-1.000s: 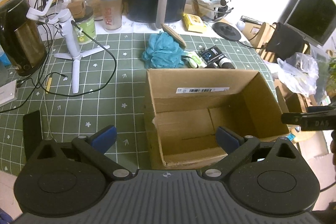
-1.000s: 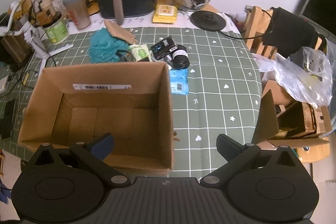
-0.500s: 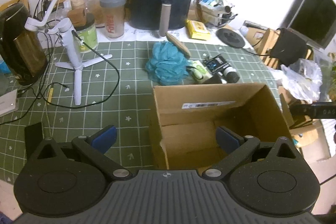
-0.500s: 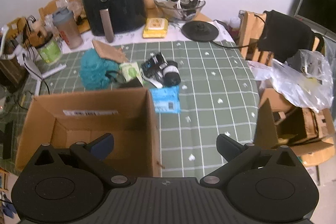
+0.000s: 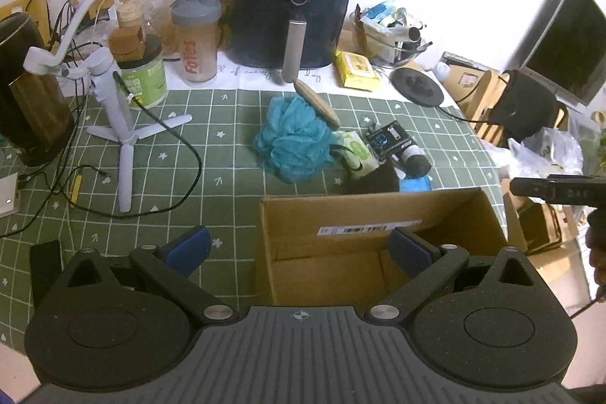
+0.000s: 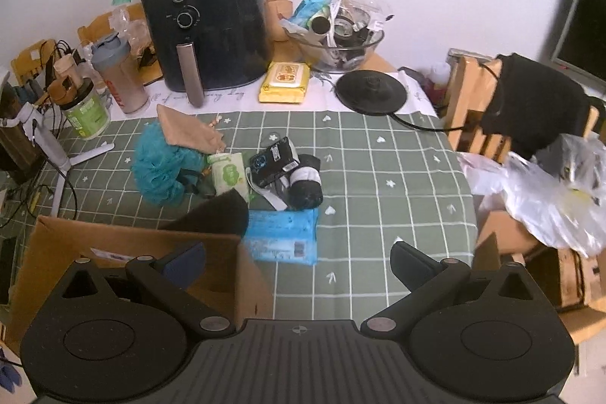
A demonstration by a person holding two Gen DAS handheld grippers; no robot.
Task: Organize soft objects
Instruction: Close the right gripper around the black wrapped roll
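step: imo the very start, pre-grab. Nothing is sitting in the box [image 5: 375, 245] as far as I can see, and both grippers are hanging over the near edge of the table, looking at the pile.

left gripper [image 5: 299, 245]: jaws spread wide, holding nothing. It's hovering over the box's left wall, w/ the right finger over the open box.

right gripper [image 6: 299, 256]: also gaping wide, nothing in it. It's hovering by the box's right corner, w/ the blue wipes pack [image 6: 282, 240] just ahead.

where the soft stuff is: all bunched just behind the box's far wall, on the green checked cloth [image 6: 378, 184].

count, soft-ish things:
- teal bath pouf [image 5: 293, 139]: 1
- tan pouch [image 6: 187, 131]: 1, leaning on the pouf
- green/white tissue pack [image 6: 229, 173]: 1
- blue wipes pack: 1
- black rolled thing [image 6: 306, 182]: 1, prob socks or cloth, can't tell
- black packet w/ blue print [image 6: 274, 161]: 1
- dark fuzzy thing [image 6: 219, 214]: 1, touching the box's far wall, half hidden

count, other:
- box: 1
- grippers: 2

next move: prob the right gripper is going fwd and down onto the blue pack since that's closest, then closing on it and lifting it over the box wall. The pack is lying flat, so it needs a low pinch on an edge.
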